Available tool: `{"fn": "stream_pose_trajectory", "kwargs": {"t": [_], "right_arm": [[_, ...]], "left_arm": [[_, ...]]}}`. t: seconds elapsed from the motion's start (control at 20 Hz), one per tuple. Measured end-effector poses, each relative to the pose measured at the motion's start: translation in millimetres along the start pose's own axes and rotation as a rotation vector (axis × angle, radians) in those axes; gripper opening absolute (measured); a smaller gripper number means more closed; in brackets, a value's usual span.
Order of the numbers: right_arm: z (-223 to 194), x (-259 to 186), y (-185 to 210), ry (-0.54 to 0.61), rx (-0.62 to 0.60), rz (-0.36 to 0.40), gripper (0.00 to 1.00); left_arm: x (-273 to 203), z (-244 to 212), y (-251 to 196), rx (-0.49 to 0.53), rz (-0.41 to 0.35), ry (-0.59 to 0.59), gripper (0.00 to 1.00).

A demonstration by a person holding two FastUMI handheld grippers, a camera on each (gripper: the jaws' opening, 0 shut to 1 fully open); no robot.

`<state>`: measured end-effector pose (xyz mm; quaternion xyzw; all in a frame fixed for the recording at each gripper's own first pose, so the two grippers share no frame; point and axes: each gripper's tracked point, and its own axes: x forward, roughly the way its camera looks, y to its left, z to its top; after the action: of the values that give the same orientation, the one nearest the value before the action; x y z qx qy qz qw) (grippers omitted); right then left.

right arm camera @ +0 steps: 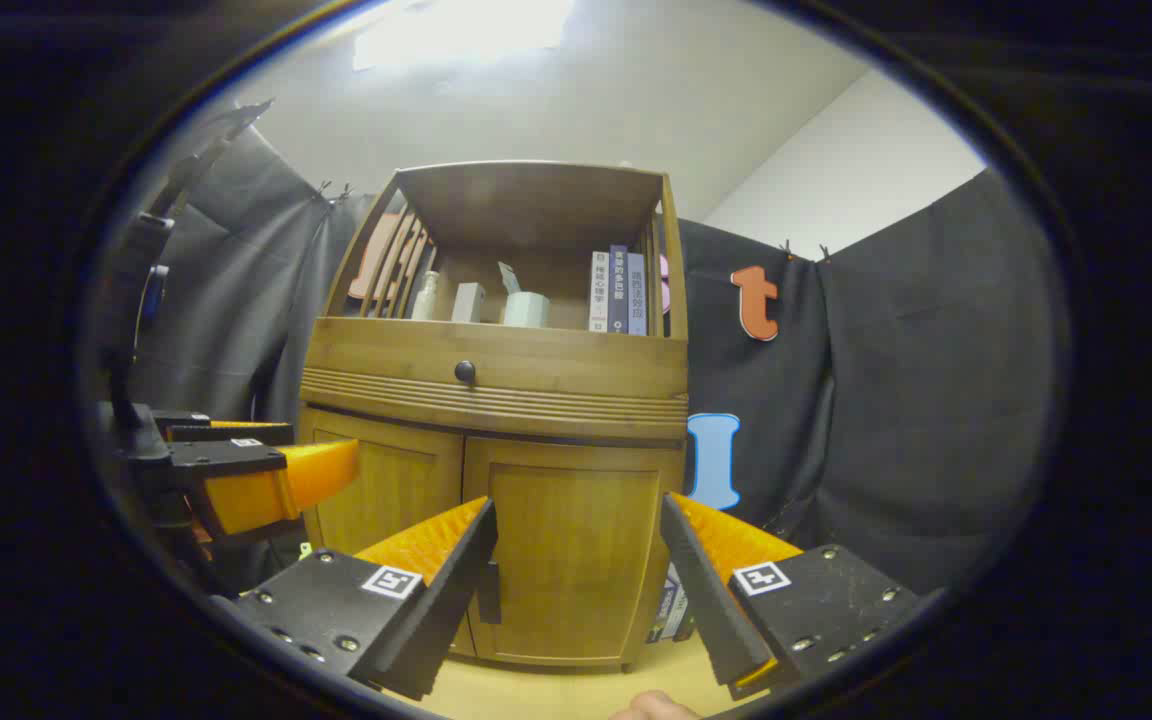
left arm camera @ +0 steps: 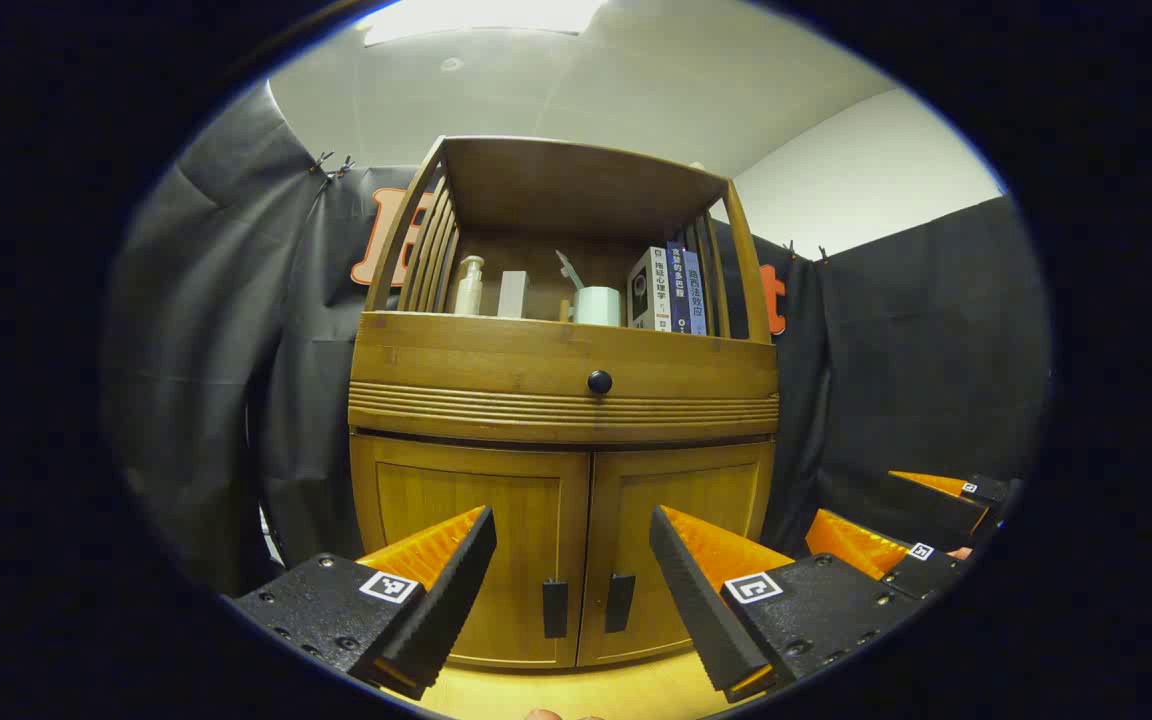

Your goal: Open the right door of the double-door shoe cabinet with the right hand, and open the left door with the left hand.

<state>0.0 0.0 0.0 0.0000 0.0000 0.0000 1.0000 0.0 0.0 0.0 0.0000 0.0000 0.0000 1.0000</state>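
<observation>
At mid-frame in both views stands the upright shoe cabinet (left arm camera: pixel 564 400), both doors shut, front facing the cameras. Left tongs (left arm camera: pixel 572 545) and right tongs (right arm camera: pixel 576 535) gape open, apart from it.

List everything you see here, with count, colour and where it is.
shoe cabinet: one, brown wood, centre, standing on the pale floor
right door: one, brown, shut
left door: one, brown, shut
door handles: two, black, at the inner edges of the doors
drawer knob: one, black, above the doors
pump bottle: one, cream, top shelf
mug: one, white, top shelf
books: three, upright, shelf's right end
left gripper: orange and black, open
right gripper: orange and black, open
</observation>
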Motion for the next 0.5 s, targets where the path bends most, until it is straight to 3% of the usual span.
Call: {"fn": "stream_pose_trajectory", "kwargs": {"t": [0.2,0.25,0.3,0.35,0.5], "right_arm": [[1.8,-0.8,-0.6,-0.014,-0.008,-0.006,0.97],[1.4,0.9,-0.6,-0.016,-0.008,-0.006,0.97],[-1.7,4.4,-0.2,-0.013,-0.005,-0.004,0.97],[-6.1,7.9,1.7,-0.004,0.001,-0.001,0.96],[-29.3,24.1,10.9,0.048,0.023,0.023,0.97]], "left_arm": [[0.6,-2.6,0.4,-0.022,0.007,0.012,0.92],[0.6,-3.4,3.3,-0.022,0.016,0.011,0.95],[-0.6,-3.1,6.1,-0.021,0.025,0.011,0.92],[-1.7,-3.4,9.3,-0.017,0.036,0.011,0.95],[-6.4,-6.4,24.5,0.002,0.079,0.015,0.92]]}}
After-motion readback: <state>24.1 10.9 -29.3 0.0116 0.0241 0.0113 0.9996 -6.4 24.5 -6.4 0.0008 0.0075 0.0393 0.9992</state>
